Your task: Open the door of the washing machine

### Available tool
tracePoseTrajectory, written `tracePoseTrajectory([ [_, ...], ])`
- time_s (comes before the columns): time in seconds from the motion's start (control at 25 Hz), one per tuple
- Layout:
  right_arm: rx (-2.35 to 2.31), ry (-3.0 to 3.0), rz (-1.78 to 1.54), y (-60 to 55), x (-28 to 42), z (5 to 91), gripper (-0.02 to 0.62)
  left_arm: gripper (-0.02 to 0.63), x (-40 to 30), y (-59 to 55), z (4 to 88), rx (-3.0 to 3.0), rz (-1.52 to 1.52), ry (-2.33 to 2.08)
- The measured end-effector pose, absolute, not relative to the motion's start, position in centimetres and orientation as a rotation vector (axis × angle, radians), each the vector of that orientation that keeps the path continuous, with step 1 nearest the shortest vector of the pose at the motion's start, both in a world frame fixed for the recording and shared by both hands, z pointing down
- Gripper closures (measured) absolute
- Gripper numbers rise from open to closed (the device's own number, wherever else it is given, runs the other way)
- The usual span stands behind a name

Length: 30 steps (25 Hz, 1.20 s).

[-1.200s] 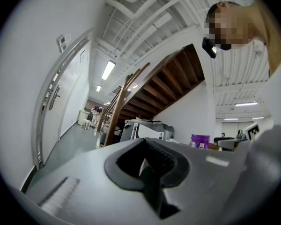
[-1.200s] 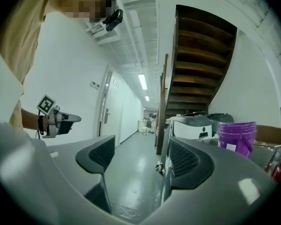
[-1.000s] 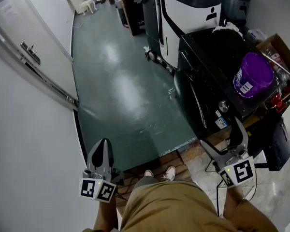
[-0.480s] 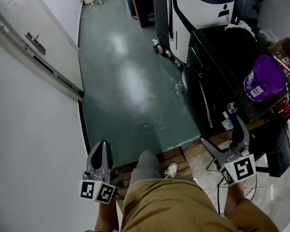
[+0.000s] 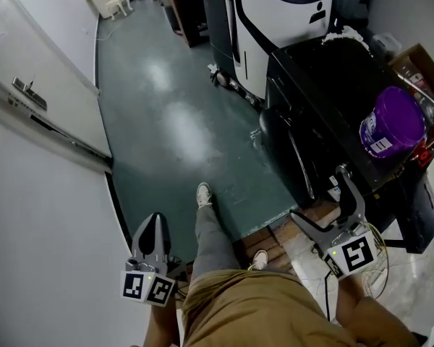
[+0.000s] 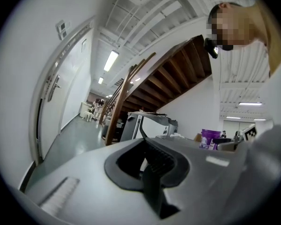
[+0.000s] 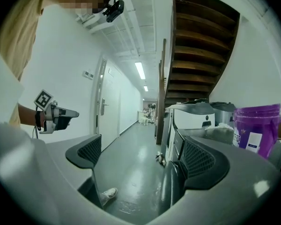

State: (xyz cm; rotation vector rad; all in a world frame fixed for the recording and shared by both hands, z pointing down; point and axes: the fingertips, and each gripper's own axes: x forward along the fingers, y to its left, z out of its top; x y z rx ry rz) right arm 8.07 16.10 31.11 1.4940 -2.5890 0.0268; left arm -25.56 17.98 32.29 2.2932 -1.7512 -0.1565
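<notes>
The black washing machine (image 5: pixel 325 100) stands at the right in the head view, its round dark door (image 5: pixel 276 142) shut and facing the green floor. My right gripper (image 5: pixel 320 196) is open and empty, a short way in front of the machine's near corner and apart from it. In the right gripper view the door (image 7: pixel 171 186) shows low between the open right gripper (image 7: pixel 143 156) jaws, some distance ahead. My left gripper (image 5: pixel 153 230) is shut on nothing near the left wall, far from the machine. The left gripper (image 6: pixel 147 158) fingers meet in its own view.
A purple bucket (image 5: pixel 392 125) sits on the machine's top. A white and black copier (image 5: pixel 278 13) stands beyond it, a cardboard box (image 5: pixel 419 63) to the right. A white door (image 5: pixel 36 100) lines the left wall. The person's shoe (image 5: pixel 204 194) is on the green floor (image 5: pixel 173 121).
The person has stepped forward, one leg and shoe now stretched out onto the green floor. Both grippers keep about the same places and the same states.
</notes>
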Motion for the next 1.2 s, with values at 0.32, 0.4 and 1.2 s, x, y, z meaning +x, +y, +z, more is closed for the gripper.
tracePoseTrajectory([
  [0.32, 1.602, -2.422, 0.153, 4.7, 4.8, 34.6, 0.067, 0.545, -25.1, 0.5, 36.1, 2.398, -0.046, -1.447],
  [0.4, 1.628, -2.365, 0.183, 0.9, 3.5, 35.2, 0.067, 0.546, -24.9, -4.4, 37.3, 2.424, 0.001, -1.355],
  [1.2, 2.445, -1.515, 0.523, 6.9, 6.3, 27.4, 0.069, 0.545, 0.0, -16.9, 28.9, 2.823, 0.246, -0.030],
])
